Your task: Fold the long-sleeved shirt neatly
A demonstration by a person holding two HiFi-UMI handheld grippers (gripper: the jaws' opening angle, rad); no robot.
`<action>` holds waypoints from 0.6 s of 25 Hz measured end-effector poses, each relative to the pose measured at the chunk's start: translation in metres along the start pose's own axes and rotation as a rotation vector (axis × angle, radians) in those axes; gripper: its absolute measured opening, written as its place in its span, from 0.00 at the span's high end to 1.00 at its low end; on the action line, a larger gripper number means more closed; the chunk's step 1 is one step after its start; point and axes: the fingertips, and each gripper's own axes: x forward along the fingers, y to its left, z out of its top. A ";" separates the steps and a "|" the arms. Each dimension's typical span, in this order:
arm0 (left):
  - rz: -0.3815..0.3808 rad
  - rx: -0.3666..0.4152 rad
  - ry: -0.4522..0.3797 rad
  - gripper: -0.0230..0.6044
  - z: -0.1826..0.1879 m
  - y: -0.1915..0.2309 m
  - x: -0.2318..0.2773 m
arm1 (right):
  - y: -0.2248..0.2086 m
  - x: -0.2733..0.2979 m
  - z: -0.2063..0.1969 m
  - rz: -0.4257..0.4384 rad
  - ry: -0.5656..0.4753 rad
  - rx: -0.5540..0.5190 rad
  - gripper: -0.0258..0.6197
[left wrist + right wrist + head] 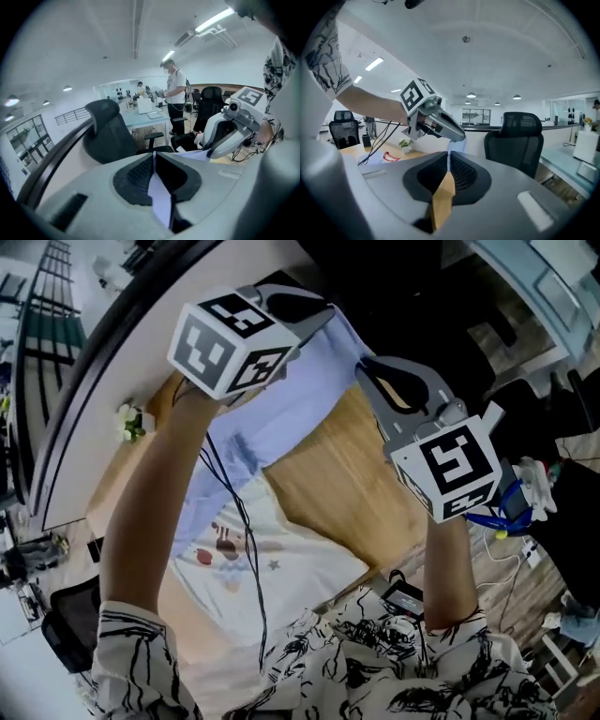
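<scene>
The pale blue long-sleeved shirt point(281, 418) hangs lifted between both grippers, and its lower part with a cartoon print point(223, 545) still lies on the wooden table point(323, 484). My left gripper point(323, 313) is raised at the upper left and is shut on the shirt's upper edge. In the left gripper view the cloth point(159, 197) shows pinched between that gripper's point(154, 159) black pads. My right gripper point(364, 369) is up beside it, shut on the same edge. In the right gripper view a thin strip of cloth point(449, 157) sits at the closed jaw tips.
A small potted plant point(131, 420) stands at the table's far left edge. A black cable point(239, 512) trails over the shirt from the left arm. Black office chairs point(513, 136) stand beyond the table, and a person point(176, 93) stands far off. Cables and clutter point(511, 521) lie on the floor at the right.
</scene>
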 end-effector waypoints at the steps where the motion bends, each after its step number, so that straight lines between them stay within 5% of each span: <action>1: 0.023 -0.004 -0.015 0.92 -0.003 0.002 -0.026 | 0.016 0.002 0.015 0.025 -0.010 -0.002 0.91; 8: 0.112 -0.196 -0.176 0.92 -0.044 -0.007 -0.206 | 0.162 0.019 0.097 0.228 -0.074 -0.046 0.91; 15: 0.242 -0.255 -0.188 0.92 -0.129 -0.025 -0.334 | 0.308 0.041 0.120 0.346 -0.071 -0.096 0.91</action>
